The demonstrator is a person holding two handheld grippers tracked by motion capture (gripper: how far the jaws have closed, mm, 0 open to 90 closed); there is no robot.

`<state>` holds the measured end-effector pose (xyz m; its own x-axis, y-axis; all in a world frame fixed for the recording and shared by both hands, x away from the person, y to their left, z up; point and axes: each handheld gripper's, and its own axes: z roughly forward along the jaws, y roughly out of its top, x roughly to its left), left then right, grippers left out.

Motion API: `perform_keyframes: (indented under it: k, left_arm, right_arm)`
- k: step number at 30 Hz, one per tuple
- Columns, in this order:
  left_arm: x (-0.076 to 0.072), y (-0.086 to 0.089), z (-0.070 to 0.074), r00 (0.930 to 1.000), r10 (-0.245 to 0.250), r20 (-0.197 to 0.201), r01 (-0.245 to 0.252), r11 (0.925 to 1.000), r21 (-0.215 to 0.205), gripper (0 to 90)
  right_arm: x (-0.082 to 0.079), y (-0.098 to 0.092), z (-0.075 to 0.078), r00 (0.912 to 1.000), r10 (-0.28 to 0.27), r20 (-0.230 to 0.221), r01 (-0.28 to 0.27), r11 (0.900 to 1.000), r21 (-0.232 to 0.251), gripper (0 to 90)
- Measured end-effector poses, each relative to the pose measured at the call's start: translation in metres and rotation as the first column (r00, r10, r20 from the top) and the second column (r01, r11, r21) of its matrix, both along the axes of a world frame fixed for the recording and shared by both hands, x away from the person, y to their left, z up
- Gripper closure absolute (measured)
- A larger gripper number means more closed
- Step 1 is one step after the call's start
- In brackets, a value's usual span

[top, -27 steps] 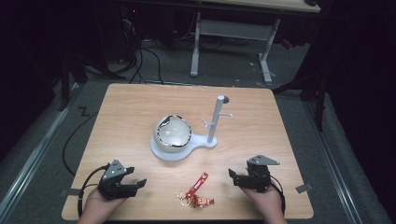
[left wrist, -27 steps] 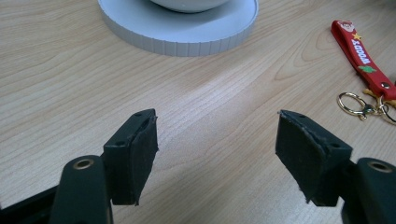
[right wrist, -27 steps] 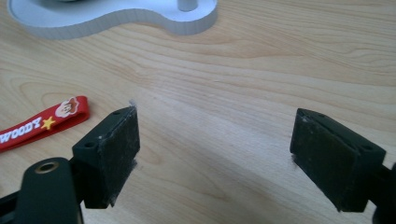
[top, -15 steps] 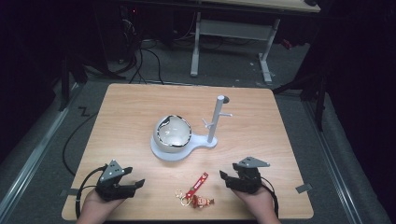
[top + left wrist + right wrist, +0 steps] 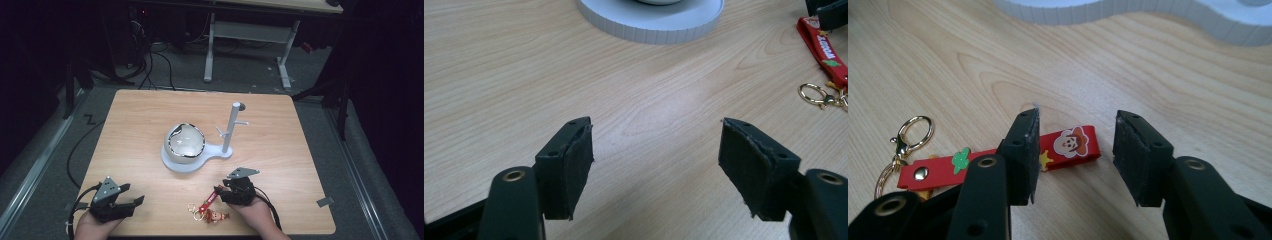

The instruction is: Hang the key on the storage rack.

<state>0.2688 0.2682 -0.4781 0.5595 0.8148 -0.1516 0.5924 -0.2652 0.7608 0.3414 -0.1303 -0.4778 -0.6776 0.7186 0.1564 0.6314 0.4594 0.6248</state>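
Observation:
A red strap keychain (image 5: 206, 203) with a gold clasp and a small cartoon figure lies near the table's front edge. In the right gripper view the strap's printed end (image 5: 1071, 143) lies on the wood between my jaws, which stand apart on either side of it. My right gripper (image 5: 1077, 120) is open and low over the table; in the high view the right gripper (image 5: 220, 191) is at the strap's far end. My left gripper (image 5: 134, 204) rests open at the front left with bare wood between its fingers (image 5: 574, 160); the keychain (image 5: 824, 52) is off to its right.
A white stand (image 5: 197, 162) in mid-table carries a round glassy bowl (image 5: 186, 141) and an upright post with side pegs (image 5: 232, 127). Its ribbed base rim (image 5: 649, 27) lies ahead of the left gripper. A wooden table (image 5: 135, 125) with dark floor and cables around it.
My right gripper has moved left from the front right of the table to the keychain strap, with its jaws now around the strap's end. The left gripper has barely moved.

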Motion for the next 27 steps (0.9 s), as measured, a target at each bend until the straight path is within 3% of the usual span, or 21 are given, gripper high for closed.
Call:
perform_keyframes:
  k: [3,5,7,8,11,12,17,25,27]
  left_arm:
    - [-0.001,0.001,0.0,1.0,0.004,-0.002,-0.004,1.0,0.002,30.4]
    - [-0.003,0.002,-0.001,1.0,0.005,-0.004,-0.005,1.0,0.009,30.4]
    - [-0.003,0.002,-0.001,1.0,0.006,-0.003,-0.006,0.9999,0.009,30.4]
    - [-0.004,0.002,-0.002,1.0,0.007,-0.005,-0.006,0.9999,0.013,30.4]
    - [-0.004,0.003,-0.002,0.9999,0.011,-0.009,-0.011,0.9999,0.007,30.4]
    - [-0.004,0.004,-0.002,0.9999,0.013,-0.008,-0.013,0.9999,0.008,30.5]
    - [-0.004,0.002,-0.002,0.9999,0.01,-0.011,-0.01,0.9998,0.015,30.5]
    - [-0.004,0.001,-0.001,1.0,0.001,-0.003,-0.001,0.9997,0.023,30.4]
    - [-0.006,0.005,0.0,0.9999,0.016,-0.004,-0.016,0.9999,0.003,30.5]
  right_arm:
    - [-0.002,0.006,-0.004,0.9998,0.021,-0.003,-0.021,0.999,-0.027,58.7]
    - [-0.005,0.011,-0.005,0.999,0.031,0.031,-0.029,0.998,-0.061,62.5]
    - [-0.007,0.013,-0.005,0.9989,0.028,0.039,-0.025,0.998,-0.065,64.1]
    - [-0.006,0.012,-0.004,0.999,0.026,0.036,-0.023,0.998,-0.065,71.3]
    - [-0.005,0.01,-0.004,0.9994,0.023,0.025,-0.022,0.998,-0.058,73.6]
    - [-0.006,0.008,0.0,0.9985,0.027,0.048,-0.024,0.998,-0.058,82.8]
    - [-0.008,0.009,0.001,0.9967,0.041,0.07,-0.036,0.997,-0.068,83.9]
    - [-0.009,0.0,0.019,0.9872,-0.008,0.159,0.01,1.0,-0.01,84.4]
    - [-0.007,-0.009,0.03,0.9774,-0.053,0.205,0.048,0.998,0.03,84.6]
